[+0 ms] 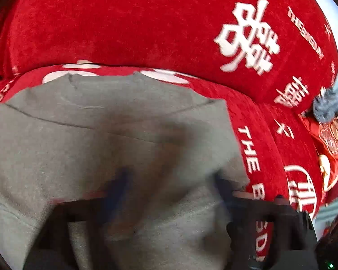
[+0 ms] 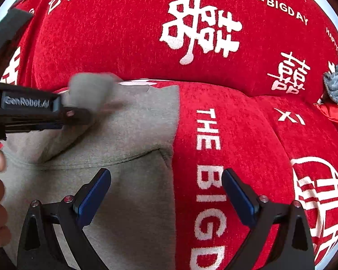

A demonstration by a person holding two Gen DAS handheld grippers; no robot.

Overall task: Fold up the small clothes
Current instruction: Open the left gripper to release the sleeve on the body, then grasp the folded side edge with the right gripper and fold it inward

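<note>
A small grey garment point(image 1: 106, 139) lies on the red sofa seat point(image 1: 259, 139). In the left wrist view my left gripper point(image 1: 171, 182) is blurred, its dark fingers spread wide low over the cloth, open. In the right wrist view the garment point(image 2: 133, 171) fills the lower left. My right gripper point(image 2: 166, 193) is open, its blue-padded fingers point(image 2: 94, 198) wide apart over the garment's right edge and the red seat, holding nothing. The left gripper point(image 2: 83, 114) enters from the left, its tip at a raised, blurred fold of grey cloth point(image 2: 90, 90).
The sofa cover is red with white Chinese characters and "THE BIG DAY" lettering; its backrest point(image 2: 191, 33) rises behind the seat. A crumpled blue-grey cloth point(image 2: 336, 83) and a red patterned bag point(image 1: 331, 139) lie at the far right of the seat.
</note>
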